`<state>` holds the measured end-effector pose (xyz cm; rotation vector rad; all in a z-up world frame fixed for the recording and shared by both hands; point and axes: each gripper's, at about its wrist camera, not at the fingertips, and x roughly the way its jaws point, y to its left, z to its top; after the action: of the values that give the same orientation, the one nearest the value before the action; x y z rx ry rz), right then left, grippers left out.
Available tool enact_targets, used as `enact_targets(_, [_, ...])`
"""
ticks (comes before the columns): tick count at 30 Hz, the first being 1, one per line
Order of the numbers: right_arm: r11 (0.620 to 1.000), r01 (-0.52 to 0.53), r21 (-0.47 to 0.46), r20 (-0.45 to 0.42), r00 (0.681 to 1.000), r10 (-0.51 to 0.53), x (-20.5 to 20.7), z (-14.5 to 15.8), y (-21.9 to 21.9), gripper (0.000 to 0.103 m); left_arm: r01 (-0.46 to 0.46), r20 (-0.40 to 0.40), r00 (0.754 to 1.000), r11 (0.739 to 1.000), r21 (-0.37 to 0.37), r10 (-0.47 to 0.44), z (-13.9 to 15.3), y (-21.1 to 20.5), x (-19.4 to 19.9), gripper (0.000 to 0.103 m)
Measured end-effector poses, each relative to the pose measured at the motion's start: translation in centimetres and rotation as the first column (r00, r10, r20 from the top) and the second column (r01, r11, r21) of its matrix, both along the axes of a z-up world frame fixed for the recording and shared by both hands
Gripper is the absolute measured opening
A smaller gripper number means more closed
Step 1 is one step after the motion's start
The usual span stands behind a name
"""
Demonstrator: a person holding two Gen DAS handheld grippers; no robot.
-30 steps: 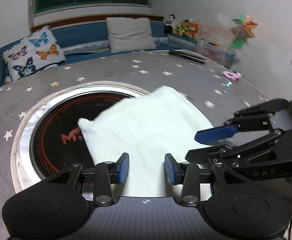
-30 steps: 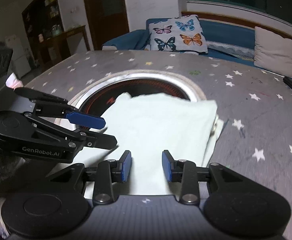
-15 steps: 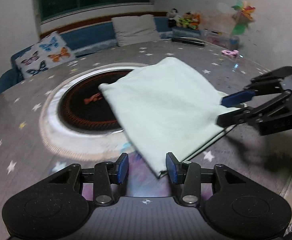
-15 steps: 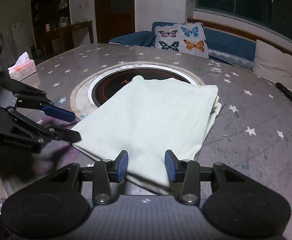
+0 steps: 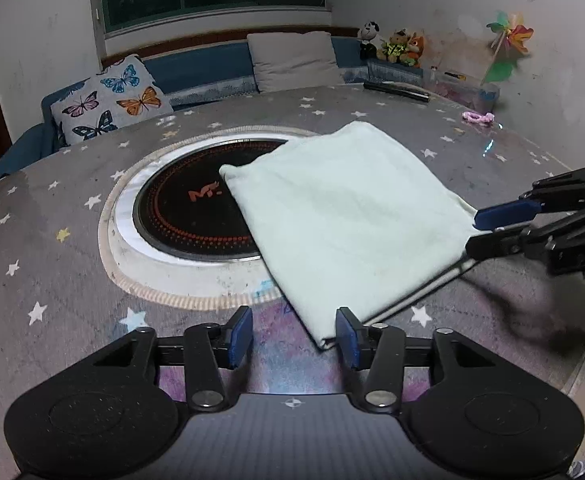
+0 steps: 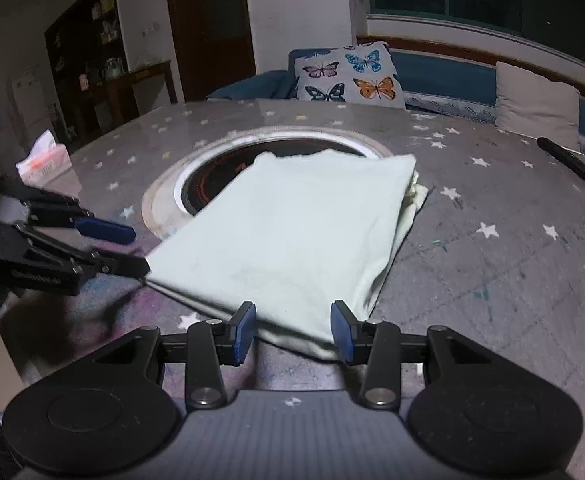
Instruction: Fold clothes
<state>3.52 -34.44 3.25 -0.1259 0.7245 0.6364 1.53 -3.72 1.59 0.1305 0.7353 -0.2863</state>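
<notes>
A pale green folded garment (image 6: 292, 232) lies flat on the star-patterned tabletop (image 6: 492, 264), its far corner overlapping the round black hob (image 6: 212, 184) set into the middle. The right tool (image 6: 292, 334) sits low at the garment's near edge with its blue-padded fingers (image 6: 244, 330) spread apart, the cloth's edge between them but not pinched. The left tool (image 6: 132, 250) reaches in from the left, its tips at the garment's near left corner, fingers parted. A tissue box (image 6: 44, 158) stands at the tabletop's left rim, a black remote (image 6: 570, 162) lies far right, and a butterfly cushion (image 6: 348, 78) rests on the blue sofa behind.
</notes>
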Motion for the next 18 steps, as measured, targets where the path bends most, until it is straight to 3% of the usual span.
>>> enact_targets(5, [0.997,0.048,0.058,0.014,0.999,-0.049,1.5,0.9,0.1,0.044,-0.022,0.0,1.0,1.0,-0.022,0.022,-0.1,-0.2,0.4,0.06])
enact_targets(9, [0.995,0.081,0.056,-0.048,0.996,-0.078,2.8,-0.7,0.3,0.048,-0.049,0.012,0.999,0.998,-0.028,0.049,0.1,0.3,-0.2,0.065])
enact_targets(18, [0.986,0.139,0.088,-0.052,0.989,-0.135,0.3,-0.9,-2.2,0.048,-0.071,0.036,0.997,0.997,-0.018,0.071,0.6,0.4,-1.6,0.068])
